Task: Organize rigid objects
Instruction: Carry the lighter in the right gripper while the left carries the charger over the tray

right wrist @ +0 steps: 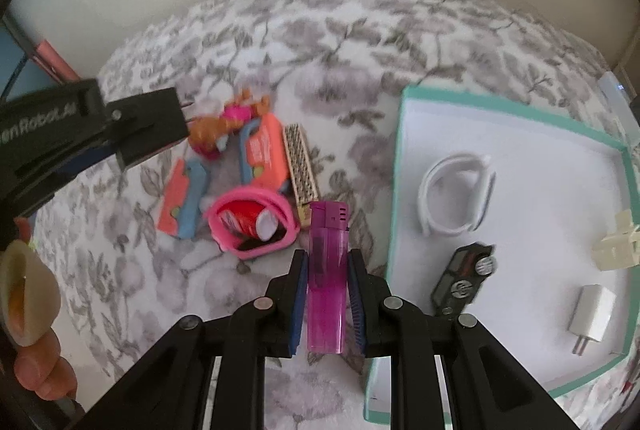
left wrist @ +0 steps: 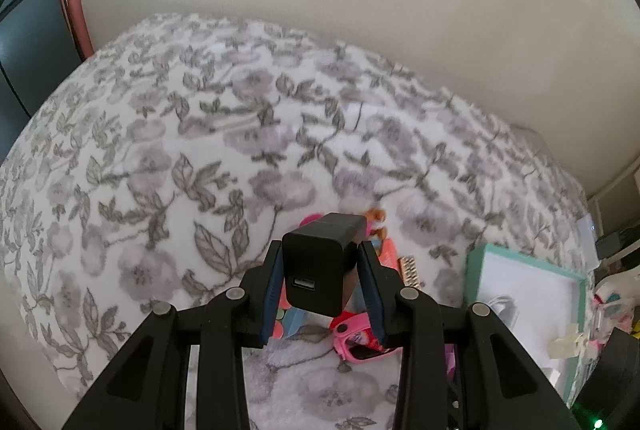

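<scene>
My left gripper [left wrist: 318, 266] is shut on a black USB charger [left wrist: 320, 262] and holds it above the floral bedspread; the charger also shows in the right wrist view [right wrist: 150, 126], above the toy pile. My right gripper [right wrist: 327, 270] is shut on a purple lighter [right wrist: 326, 270], just left of a teal-rimmed white box [right wrist: 404, 158]. In the box lie a white band [right wrist: 456, 198], a dark toy car [right wrist: 464, 278], a white charger [right wrist: 592, 318] and a cream clip [right wrist: 618, 244].
On the bedspread lie a pink watch band around a red tube [right wrist: 252, 226], orange-blue packets [right wrist: 264, 154], a gold studded bar [right wrist: 302, 170] and an orange figure toy [right wrist: 224, 126]. The box also shows in the left wrist view [left wrist: 480, 262]. A wall runs behind.
</scene>
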`<move>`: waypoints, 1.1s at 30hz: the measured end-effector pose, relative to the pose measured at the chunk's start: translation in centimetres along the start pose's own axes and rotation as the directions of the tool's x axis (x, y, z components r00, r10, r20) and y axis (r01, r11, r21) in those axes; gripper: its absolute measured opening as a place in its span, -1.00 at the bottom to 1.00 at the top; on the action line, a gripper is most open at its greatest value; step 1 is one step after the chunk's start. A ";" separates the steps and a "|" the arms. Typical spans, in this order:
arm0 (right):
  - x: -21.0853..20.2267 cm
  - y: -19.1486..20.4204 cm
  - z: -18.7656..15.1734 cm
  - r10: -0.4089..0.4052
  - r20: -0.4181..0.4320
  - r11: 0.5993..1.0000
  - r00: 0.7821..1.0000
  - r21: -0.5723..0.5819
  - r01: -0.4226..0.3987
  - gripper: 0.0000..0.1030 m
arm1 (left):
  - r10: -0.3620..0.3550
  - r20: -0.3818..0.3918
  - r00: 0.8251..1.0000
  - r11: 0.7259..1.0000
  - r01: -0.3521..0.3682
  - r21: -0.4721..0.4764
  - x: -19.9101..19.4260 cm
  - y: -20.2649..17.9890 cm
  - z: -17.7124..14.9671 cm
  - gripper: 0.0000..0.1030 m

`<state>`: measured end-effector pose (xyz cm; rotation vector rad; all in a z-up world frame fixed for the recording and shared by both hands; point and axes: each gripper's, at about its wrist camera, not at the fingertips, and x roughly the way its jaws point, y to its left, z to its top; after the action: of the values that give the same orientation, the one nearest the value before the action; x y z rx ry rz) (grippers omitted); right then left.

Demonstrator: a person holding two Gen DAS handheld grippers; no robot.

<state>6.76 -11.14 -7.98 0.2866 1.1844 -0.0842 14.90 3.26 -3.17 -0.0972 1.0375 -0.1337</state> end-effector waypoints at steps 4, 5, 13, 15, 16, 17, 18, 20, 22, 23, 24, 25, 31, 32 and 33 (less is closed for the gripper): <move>-2.3 -1.1 0.6 -0.021 0.057 1.000 0.998 0.019 0.020 -0.60 | -0.024 0.059 0.998 1.000 0.024 0.008 -2.2 -0.9 0.5 -0.26; -2.8 -1.5 0.8 -0.024 0.068 0.999 0.997 0.027 0.023 -0.60 | -0.036 0.074 0.997 0.999 0.035 0.012 -2.9 -1.2 0.5 -0.26; -6.6 -6.1 1.2 -0.084 0.146 0.990 0.986 0.121 0.066 -0.60 | -0.095 0.141 0.985 0.992 0.083 0.090 -6.1 -5.1 0.0 -0.26; -7.2 -7.3 1.2 -0.105 0.156 0.986 0.982 0.145 0.082 -0.60 | -0.115 0.148 0.982 0.988 0.098 0.120 -6.7 -6.6 -0.3 -0.26; -7.6 -8.0 1.1 -0.119 0.161 0.983 0.980 0.158 0.094 -0.60 | -0.123 0.151 0.981 0.985 0.103 0.136 -6.9 -7.3 -0.5 -0.26; -7.9 -8.8 1.0 -0.133 0.164 0.980 0.977 0.170 0.105 -0.60 | -0.130 0.154 0.979 0.982 0.106 0.154 -7.1 -8.0 -0.7 -0.26; -8.1 -9.5 1.0 -0.142 0.165 0.977 0.976 0.181 0.112 -0.60 | -0.138 0.156 0.978 0.979 0.110 0.172 -7.3 -8.8 -1.0 -0.26; -8.6 -11.2 0.9 -0.160 0.168 0.970 0.973 0.212 0.123 -0.60 | -0.154 0.152 0.976 0.972 0.122 0.201 -7.6 -10.3 -1.5 -0.26; -9.0 -13.0 0.6 -0.188 0.169 0.958 0.967 0.248 0.143 -0.60 | -0.163 0.144 0.976 0.965 0.127 0.229 -7.7 -11.7 -2.1 -0.26; -9.3 -13.8 0.4 -0.205 0.167 0.951 0.964 0.265 0.157 -0.60 | -0.163 0.141 0.976 0.961 0.125 0.249 -7.6 -12.6 -2.5 -0.26; -9.5 -14.7 0.2 -0.221 0.163 0.944 0.961 0.283 0.169 -0.60 | -0.165 0.139 0.977 0.957 0.124 0.263 -7.6 -13.2 -2.8 -0.26; -9.7 -15.7 0.0 -0.236 0.160 0.935 0.958 0.305 0.180 -0.59 | -0.168 0.133 0.977 0.951 0.125 0.284 -7.6 -14.1 -3.2 -0.26; -10.2 -20.2 -1.3 -0.349 0.105 0.877 0.931 0.386 0.285 -0.59 | -0.192 0.064 0.979 0.926 0.159 0.343 -6.5 -17.8 -5.4 -0.26; -10.2 -20.8 -1.5 -0.357 0.094 0.870 0.929 0.395 0.294 -0.59 | -0.187 0.054 0.981 0.923 0.156 0.352 -6.1 -18.4 -5.8 -0.26; -10.1 -21.4 -1.8 -0.368 0.079 0.861 0.927 0.407 0.306 -0.59 | -0.183 0.045 0.982 0.921 0.155 0.358 -5.9 -18.8 -6.1 -0.26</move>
<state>-3.26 -32.09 -3.11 0.4093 1.0459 -0.6480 5.48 -14.50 1.44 0.1351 0.9113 -0.4694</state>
